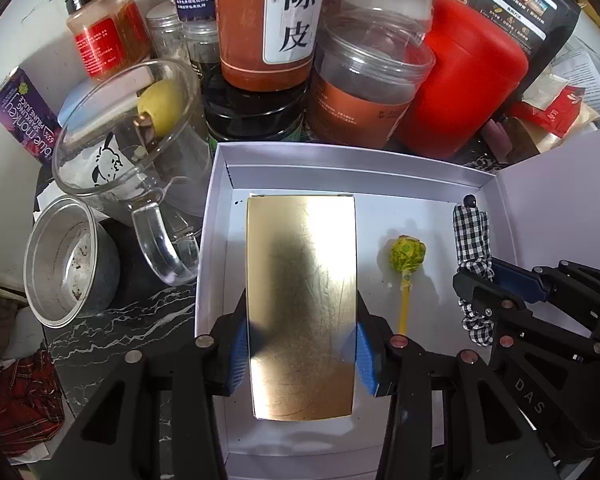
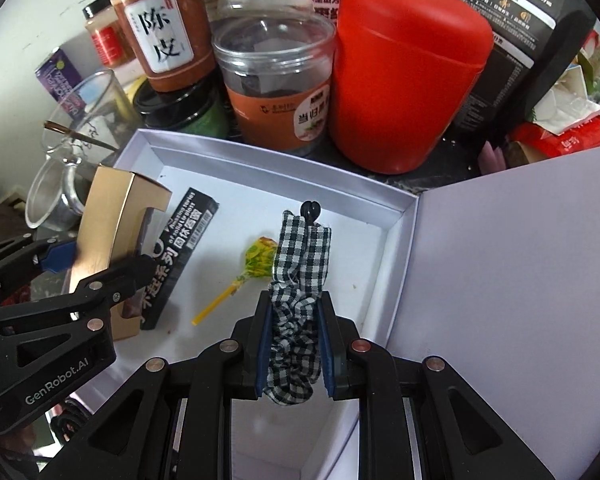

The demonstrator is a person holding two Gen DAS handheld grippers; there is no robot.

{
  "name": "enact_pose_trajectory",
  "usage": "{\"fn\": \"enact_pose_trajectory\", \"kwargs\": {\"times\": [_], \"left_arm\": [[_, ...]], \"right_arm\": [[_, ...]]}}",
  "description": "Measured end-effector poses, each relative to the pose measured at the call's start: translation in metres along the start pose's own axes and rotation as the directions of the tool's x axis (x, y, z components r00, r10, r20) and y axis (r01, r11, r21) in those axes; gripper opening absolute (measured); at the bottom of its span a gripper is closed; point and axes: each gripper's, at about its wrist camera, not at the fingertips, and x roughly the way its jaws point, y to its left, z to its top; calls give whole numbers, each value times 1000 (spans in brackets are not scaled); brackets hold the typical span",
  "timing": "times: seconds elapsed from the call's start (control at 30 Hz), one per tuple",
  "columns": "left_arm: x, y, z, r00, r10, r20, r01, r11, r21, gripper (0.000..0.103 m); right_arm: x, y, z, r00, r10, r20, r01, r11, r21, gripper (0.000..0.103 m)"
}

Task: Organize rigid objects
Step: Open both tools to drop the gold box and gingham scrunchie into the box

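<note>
Left gripper (image 1: 302, 356) reached forward over white box (image 1: 340, 168), jaws clamped on sides of gold box (image 1: 302, 304), held raised above left half of box floor. Right gripper (image 2: 294, 354) angled down at right side, jaws closed on checkered scrunchie (image 2: 296, 280). Lollipop (image 1: 406, 258) seen lying between, on box floor.

Black marble counter (image 1: 116, 332) carries white box (image 1: 340, 162), jars, glass mug (image 1: 128, 152).

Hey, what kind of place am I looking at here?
Probably a home kitchen or pantry counter: a black marble-patterned countertop crowded with a brown dried-peel jar, a red plastic canister and a clear glass mug.
</note>
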Motion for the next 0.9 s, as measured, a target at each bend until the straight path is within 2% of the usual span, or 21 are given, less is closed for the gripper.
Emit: {"fn": "enact_pose_trajectory", "kwargs": {"times": [0.47, 0.57, 0.67, 0.77, 0.83, 0.87, 0.9], "left_arm": [[17, -7, 2, 999, 49, -4, -49, 998, 25, 44], [21, -9, 6, 999, 30, -14, -30, 999, 22, 44], [21, -10, 7, 999, 33, -24, -32, 999, 23, 44], [17, -12, 7, 999, 48, -26, -47, 999, 27, 51], [13, -12, 9, 999, 44, -23, -44, 999, 21, 68], [9, -11, 10, 999, 42, -15, -41, 999, 17, 81], [6, -11, 11, 999, 39, -6, -39, 999, 16, 83]], "right_arm": [[13, 4, 3, 997, -81, -14, 81, 997, 0, 23], [16, 8, 6, 996, -90, -16, 90, 996, 2, 23], [12, 8, 7, 994, -105, -16, 105, 994, 6, 30], [4, 7, 8, 992, -126, -12, 126, 992, 12, 37], [-1, 7, 9, 991, -133, -9, 133, 991, 17, 39], [-4, 6, 9, 991, -137, -8, 137, 990, 21, 40], [-7, 6, 9, 990, -139, -5, 139, 990, 25, 40]]}}
